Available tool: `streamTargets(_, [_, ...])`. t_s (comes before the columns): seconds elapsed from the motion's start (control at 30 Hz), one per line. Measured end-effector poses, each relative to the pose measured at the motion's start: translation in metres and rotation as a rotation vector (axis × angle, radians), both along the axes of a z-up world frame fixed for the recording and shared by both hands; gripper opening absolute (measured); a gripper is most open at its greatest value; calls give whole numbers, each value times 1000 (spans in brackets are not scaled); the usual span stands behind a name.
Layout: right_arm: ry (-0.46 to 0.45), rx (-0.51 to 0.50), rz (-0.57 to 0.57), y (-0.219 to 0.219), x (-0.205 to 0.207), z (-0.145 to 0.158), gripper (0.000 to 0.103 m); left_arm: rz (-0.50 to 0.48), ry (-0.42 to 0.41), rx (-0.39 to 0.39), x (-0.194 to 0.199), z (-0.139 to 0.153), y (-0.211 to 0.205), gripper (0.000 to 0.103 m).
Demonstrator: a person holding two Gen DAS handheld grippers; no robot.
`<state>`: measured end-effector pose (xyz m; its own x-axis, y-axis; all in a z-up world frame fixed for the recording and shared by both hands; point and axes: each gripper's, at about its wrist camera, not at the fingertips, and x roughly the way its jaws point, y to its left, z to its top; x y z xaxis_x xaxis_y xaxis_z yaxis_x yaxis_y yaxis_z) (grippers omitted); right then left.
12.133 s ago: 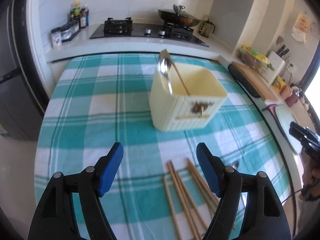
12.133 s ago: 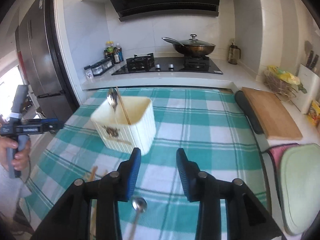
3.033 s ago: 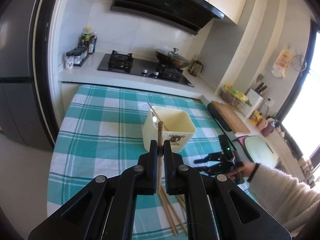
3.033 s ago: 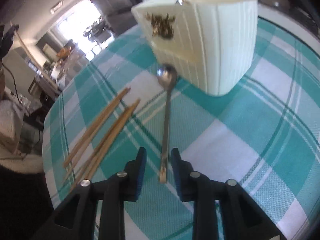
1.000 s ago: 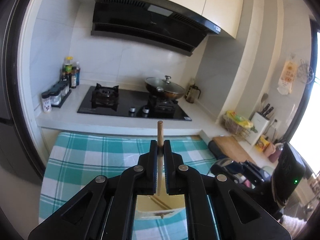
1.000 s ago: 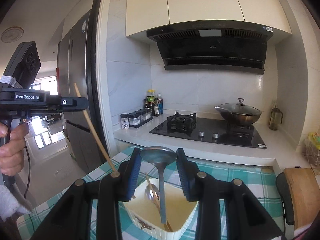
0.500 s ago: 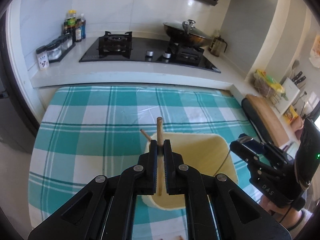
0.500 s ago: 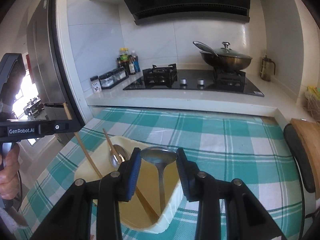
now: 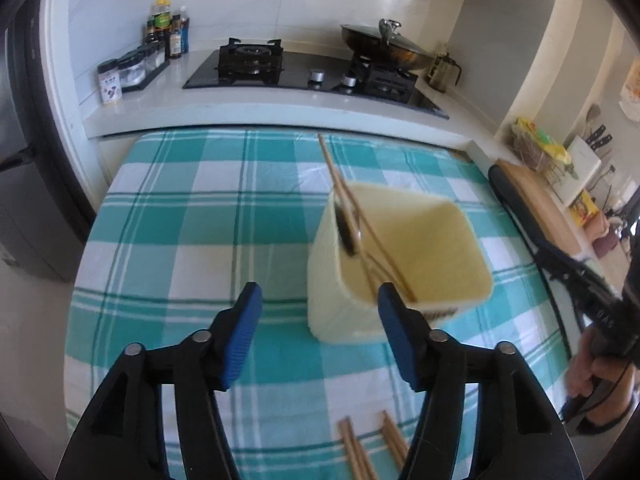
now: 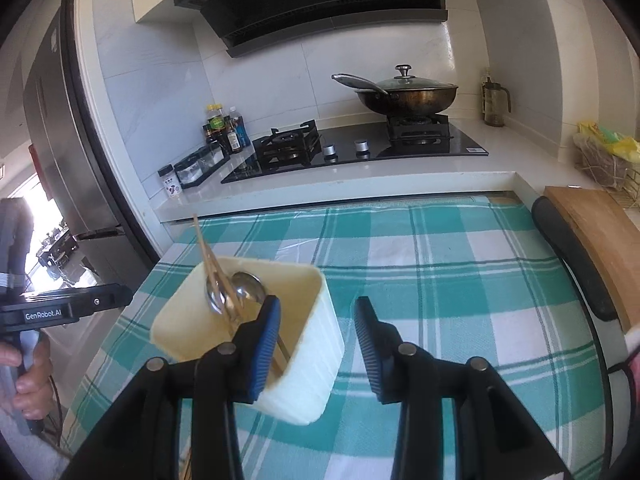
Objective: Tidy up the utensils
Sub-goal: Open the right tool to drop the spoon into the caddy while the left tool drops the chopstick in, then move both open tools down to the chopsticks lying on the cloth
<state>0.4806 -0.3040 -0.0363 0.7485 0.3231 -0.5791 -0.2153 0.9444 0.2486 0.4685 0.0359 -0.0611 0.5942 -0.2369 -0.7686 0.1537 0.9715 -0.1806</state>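
Note:
A cream square utensil holder (image 9: 424, 248) (image 10: 320, 312) stands on the teal checked tablecloth (image 9: 200, 216) (image 10: 440, 264). Spoons (image 10: 248, 286) (image 9: 347, 232) and chopsticks (image 9: 340, 180) (image 10: 204, 248) lean inside it. My left gripper (image 9: 318, 336) is open and empty, just in front of the holder. My right gripper (image 10: 316, 340) is open and empty, above the holder's near right edge. Several loose chopsticks (image 9: 360, 450) lie on the cloth near the left gripper.
A gas hob (image 10: 352, 144) with a lidded wok (image 10: 408, 92) sits on the counter behind the table. Seasoning bottles (image 9: 164, 36) stand at the back left. A wooden cutting board (image 10: 596, 236) lies to the right. A fridge (image 10: 68, 160) stands on the left.
My left gripper has opened and the chopstick now leans in the holder. My right gripper has opened and its spoon now rests in the holder. Both grippers have drawn back a little.

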Motion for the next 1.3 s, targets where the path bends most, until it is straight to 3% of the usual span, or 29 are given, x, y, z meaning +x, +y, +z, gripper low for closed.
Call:
streamTargets(0.1, [18, -23, 14, -14, -49, -8, 43, 2, 65, 43, -49, -35, 13, 65])
streamTargets(0.3, [122, -113, -6, -37, -155, -63, 43, 69, 154, -21, -158, -104, 28, 65])
streamTargets(0.43, [196, -130, -50, -43, -216, -100, 43, 123, 179, -103, -203, -122, 24, 66])
streamTargets(0.53, [244, -97, -17, -36, -242, -116, 43, 86, 177, -131, -218, -125, 8, 67])
streamTargets(0.73, [237, -114, 106, 9, -252, -118, 43, 24, 127, -43, -223, -122, -23, 70])
streamTargets(0.97, [226, -137, 228, 56, -250, -116, 43, 10, 144, -8, -228, -131, -26, 70])
streamTargets(1.13, [262, -149, 261, 71, -239, -124, 21, 5, 147, 10, -230, -133, -28, 70])
streamTargets(1.3, [310, -139, 281, 76, -231, -135, 19, -7, 153, 28, -229, -136, -33, 71])
